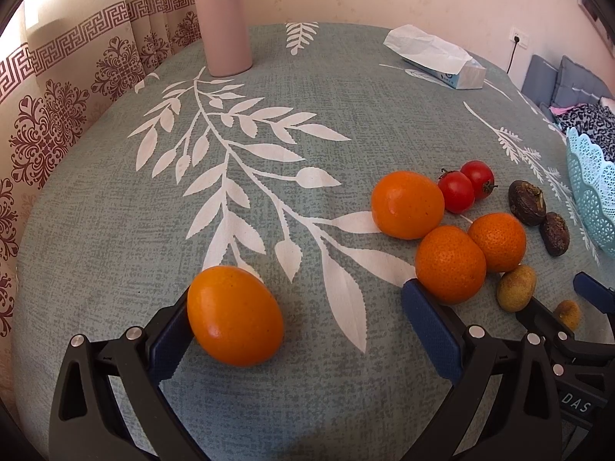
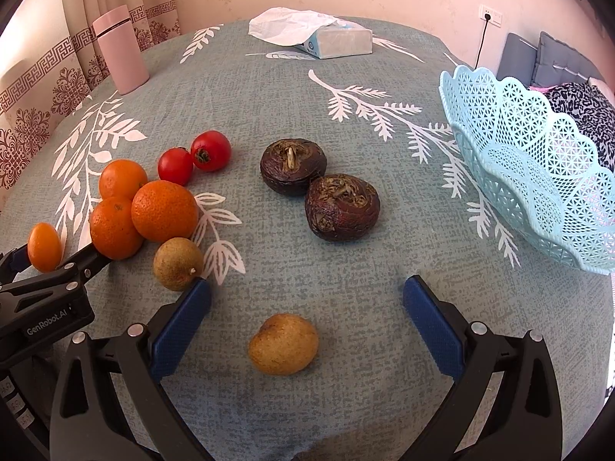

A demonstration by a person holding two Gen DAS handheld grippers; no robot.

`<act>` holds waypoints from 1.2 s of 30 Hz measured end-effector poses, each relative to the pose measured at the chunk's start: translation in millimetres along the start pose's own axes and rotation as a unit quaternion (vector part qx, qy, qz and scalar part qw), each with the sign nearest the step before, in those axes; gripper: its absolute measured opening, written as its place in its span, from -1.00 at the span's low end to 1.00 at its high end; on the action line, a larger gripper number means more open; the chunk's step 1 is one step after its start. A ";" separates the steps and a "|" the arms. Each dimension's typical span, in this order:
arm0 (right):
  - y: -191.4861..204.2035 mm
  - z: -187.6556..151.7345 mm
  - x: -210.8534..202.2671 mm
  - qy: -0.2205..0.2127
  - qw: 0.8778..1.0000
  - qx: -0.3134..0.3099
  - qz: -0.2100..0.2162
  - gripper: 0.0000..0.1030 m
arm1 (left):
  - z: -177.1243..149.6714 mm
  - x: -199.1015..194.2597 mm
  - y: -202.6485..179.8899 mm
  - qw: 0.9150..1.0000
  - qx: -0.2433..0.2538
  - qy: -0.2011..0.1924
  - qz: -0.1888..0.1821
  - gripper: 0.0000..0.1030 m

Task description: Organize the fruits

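Observation:
My left gripper (image 1: 303, 307) is open; a smooth orange fruit (image 1: 234, 317) lies between its fingers, against the left pad (image 1: 169, 342). Three more oranges (image 1: 449, 263), two cherry tomatoes (image 1: 467, 186), two dark water chestnuts (image 1: 540, 211) and two small brown longans (image 1: 516, 288) lie to its right. My right gripper (image 2: 307, 307) is open around a yellow-brown longan (image 2: 283, 344) on the cloth, touching neither pad. The other longan (image 2: 177, 264) sits by its left fingertip. The chestnuts (image 2: 319, 188) lie ahead, and the light blue lattice basket (image 2: 538, 165) stands at the right.
A pink tumbler (image 1: 225, 23) stands at the far left of the table. A tissue box with a white bag (image 2: 319, 36) lies at the far edge. The left gripper's body (image 2: 42, 307) shows at the left in the right wrist view. A bed with cushions (image 2: 565, 73) is beyond the table's right.

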State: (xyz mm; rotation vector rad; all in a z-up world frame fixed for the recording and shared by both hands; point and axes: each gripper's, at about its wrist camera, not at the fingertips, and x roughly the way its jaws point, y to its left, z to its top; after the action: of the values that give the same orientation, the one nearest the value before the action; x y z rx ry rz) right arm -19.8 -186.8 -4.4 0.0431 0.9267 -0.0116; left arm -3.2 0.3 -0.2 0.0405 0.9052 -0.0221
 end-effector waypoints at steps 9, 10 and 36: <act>0.1 0.1 -0.6 0.004 1.000 -0.001 -0.003 0.96 | 3.7 0.5 -2.3 1.000 0.003 0.005 0.002 0.91; 0.0 0.4 -0.5 0.005 1.000 -0.002 -0.003 0.96 | 3.9 0.4 -2.7 1.000 0.003 0.005 0.003 0.91; -29.4 -7.8 -37.6 -0.045 0.991 0.020 0.122 0.96 | 1.1 -28.9 23.2 0.999 0.011 -0.015 -0.029 0.91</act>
State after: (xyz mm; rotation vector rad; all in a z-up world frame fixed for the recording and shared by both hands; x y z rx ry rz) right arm -49.4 -216.1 20.0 0.1904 0.8251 0.1931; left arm -19.4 23.5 23.8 0.0352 0.8751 -0.0861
